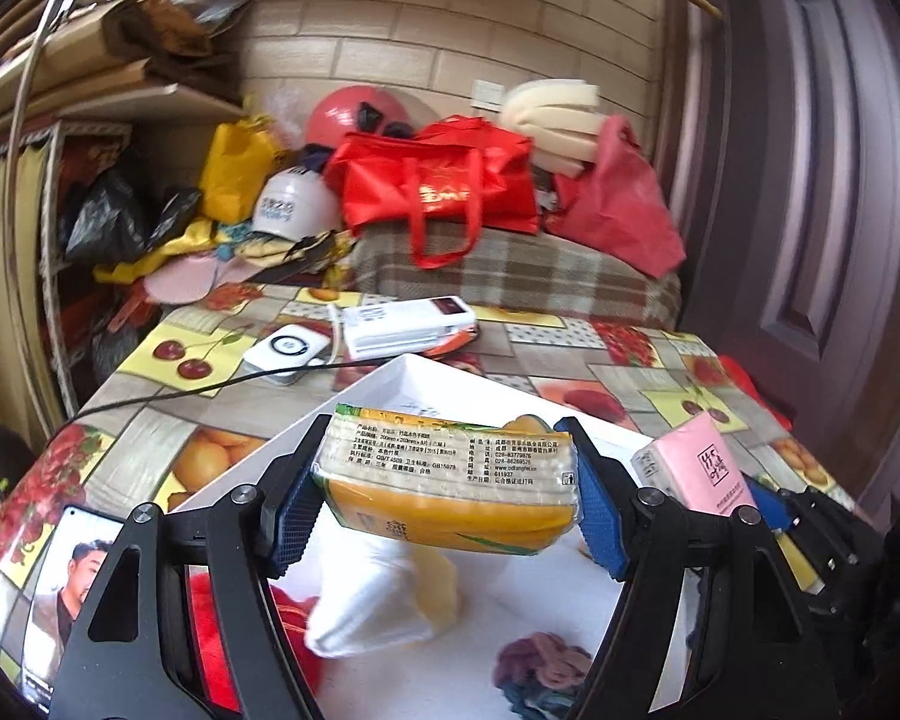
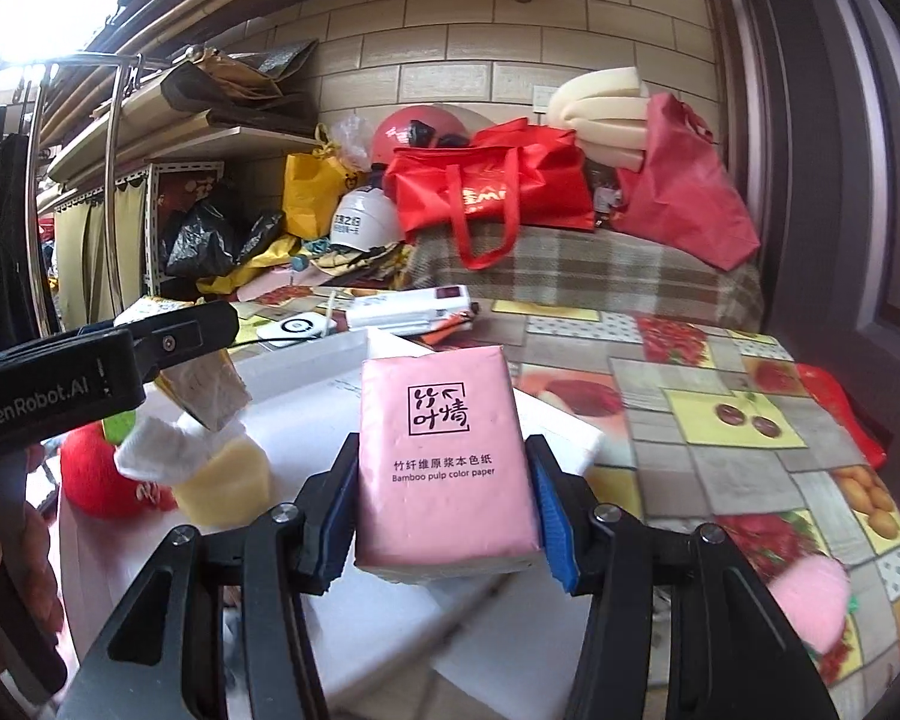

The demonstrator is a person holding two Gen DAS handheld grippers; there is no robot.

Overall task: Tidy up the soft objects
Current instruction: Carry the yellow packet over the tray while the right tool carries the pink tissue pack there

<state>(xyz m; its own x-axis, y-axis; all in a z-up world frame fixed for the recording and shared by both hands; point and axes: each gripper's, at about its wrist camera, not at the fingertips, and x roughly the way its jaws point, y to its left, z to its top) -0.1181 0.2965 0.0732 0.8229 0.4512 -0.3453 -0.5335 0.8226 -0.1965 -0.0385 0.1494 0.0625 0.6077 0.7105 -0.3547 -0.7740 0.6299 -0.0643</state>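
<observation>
The yellow tissue pack [image 1: 450,483] hangs above the white tray [image 1: 417,369], pinched across its short ends by the blue pads of the left gripper [image 1: 444,501]. Just to its right, the pink tissue pack [image 2: 447,459] stands upright in the right gripper [image 2: 447,504], whose pads press on its two sides; it also sits over the tray, near the tray's right edge.

On the tray floor below lie a white folded cloth [image 1: 369,612], a pale yellow sponge [image 2: 225,486] touching it, a red plush toy [image 2: 99,480] at the left and a purple and blue knitted piece [image 1: 540,669] near the front. A fluffy pink item [image 2: 810,597] rests off the tray on the table's right side.

The table wears an oilcloth [image 1: 648,360] printed with squares of cherries, oranges and strawberries. A phone [image 1: 60,594] with a lit screen lies at the near left corner. Behind the tray are a white power bank [image 1: 408,324], a small white square device [image 1: 285,354] and a black cable [image 1: 210,390] running off to the left.

Beyond the table, a plaid-covered surface [image 2: 588,267] carries a red tote bag [image 2: 498,186], a second red bag [image 2: 684,186], a stack of cream foam [image 2: 600,114], a white helmet [image 1: 294,207] and a yellow bag [image 1: 237,171]. The back wall [image 2: 480,42] is pale brick-pattern tile; cluttered shelves [image 2: 168,144] fill the left, and a dark panelled door [image 1: 822,180] stands at the right.
</observation>
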